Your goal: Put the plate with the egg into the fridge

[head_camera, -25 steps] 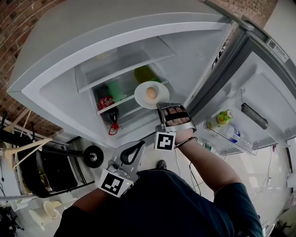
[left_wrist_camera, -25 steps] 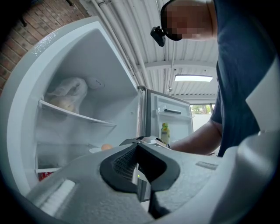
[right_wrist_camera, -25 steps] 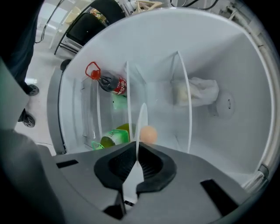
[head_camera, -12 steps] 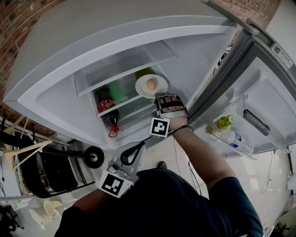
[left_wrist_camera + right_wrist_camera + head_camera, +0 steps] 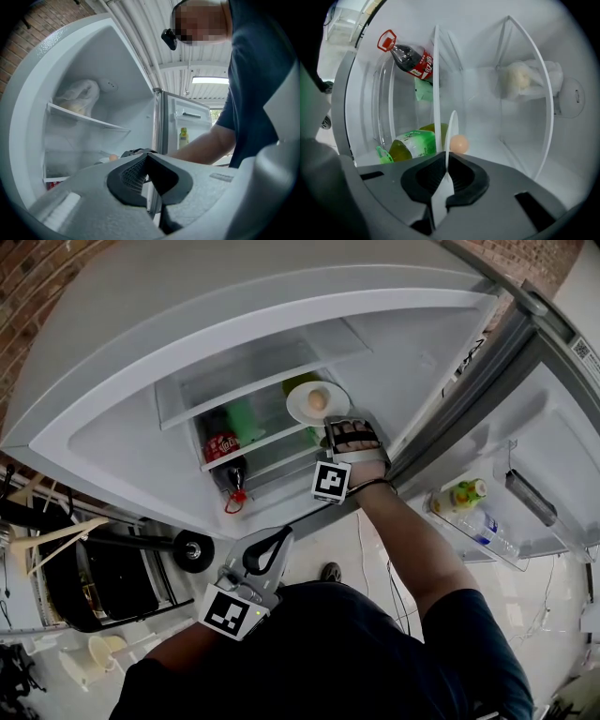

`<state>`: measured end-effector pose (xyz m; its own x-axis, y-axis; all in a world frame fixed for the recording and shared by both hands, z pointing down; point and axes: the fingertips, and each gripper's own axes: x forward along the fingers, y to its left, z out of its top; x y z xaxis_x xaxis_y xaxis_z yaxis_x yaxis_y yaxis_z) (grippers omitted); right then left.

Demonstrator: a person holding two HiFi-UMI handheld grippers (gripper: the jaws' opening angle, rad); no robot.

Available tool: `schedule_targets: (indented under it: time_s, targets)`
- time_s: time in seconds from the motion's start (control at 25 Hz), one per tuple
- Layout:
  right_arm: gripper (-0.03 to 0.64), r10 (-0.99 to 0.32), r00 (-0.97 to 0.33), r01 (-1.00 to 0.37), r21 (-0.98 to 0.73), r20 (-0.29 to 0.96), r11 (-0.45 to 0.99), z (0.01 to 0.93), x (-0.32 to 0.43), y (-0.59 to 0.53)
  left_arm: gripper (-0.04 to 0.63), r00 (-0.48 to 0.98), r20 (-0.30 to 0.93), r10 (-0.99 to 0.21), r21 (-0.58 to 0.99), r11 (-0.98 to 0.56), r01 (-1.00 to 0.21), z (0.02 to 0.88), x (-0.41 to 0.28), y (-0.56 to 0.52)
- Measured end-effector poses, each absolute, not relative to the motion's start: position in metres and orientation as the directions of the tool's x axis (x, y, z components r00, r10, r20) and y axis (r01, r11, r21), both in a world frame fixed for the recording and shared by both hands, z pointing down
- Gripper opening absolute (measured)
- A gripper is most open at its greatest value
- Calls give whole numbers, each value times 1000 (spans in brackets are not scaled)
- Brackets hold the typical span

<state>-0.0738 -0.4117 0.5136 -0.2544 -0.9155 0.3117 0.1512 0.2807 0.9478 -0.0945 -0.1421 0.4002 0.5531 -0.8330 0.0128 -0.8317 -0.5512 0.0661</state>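
A white plate [image 5: 309,407] with a brown egg [image 5: 318,400] on it hangs inside the open fridge [image 5: 187,315], above a glass shelf [image 5: 255,442]. My right gripper [image 5: 339,426] is shut on the plate's near rim. In the right gripper view the plate [image 5: 451,136] shows edge-on between the closed jaws of that gripper [image 5: 446,174], and the egg [image 5: 459,143] rests on it. My left gripper [image 5: 279,538] is shut and holds nothing, low near the person's body, outside the fridge. In its own view the left gripper [image 5: 148,169] points at the fridge opening.
A cola bottle [image 5: 411,58] and a green bottle [image 5: 410,144] lie on the lower shelves. A white bag [image 5: 526,78] sits on the upper shelf. The open door [image 5: 525,456] at the right carries bottles [image 5: 467,495]. A cart [image 5: 103,568] stands at the left.
The right gripper has carried the plate with the egg deeper into the fridge, over the shelf. The left gripper has stayed where it was.
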Motion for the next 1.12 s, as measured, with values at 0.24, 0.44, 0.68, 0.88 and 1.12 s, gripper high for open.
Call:
schedule_targets:
  time_s: [0.24,0.44,0.68,0.88,1.12]
  targets:
    - [21,-914,-257,151,947,315,284,518,-75,-420,-3,536,24,-844,70,-534,-843,404,-100,-140]
    - [23,-901,-256,180,933,351,312,519,-72,-422,-3,525,23,-851,69,-523,-850,405,-105,-139]
    - [31,-877,-236,245,899,418,362,530,-72,-425,-3,523,21,-852,75,-520,-851,405,-106,-136]
    - [38,-871,-218,270,885,440,380,533,-71,-429,-3,525,26,-851,73,-522,-850,406,-106,-135]
    - [56,-878,-210,248,892,431,378,534,-71,-429,-3,524,17,-852,77,-521,-850,402,-106,-133]
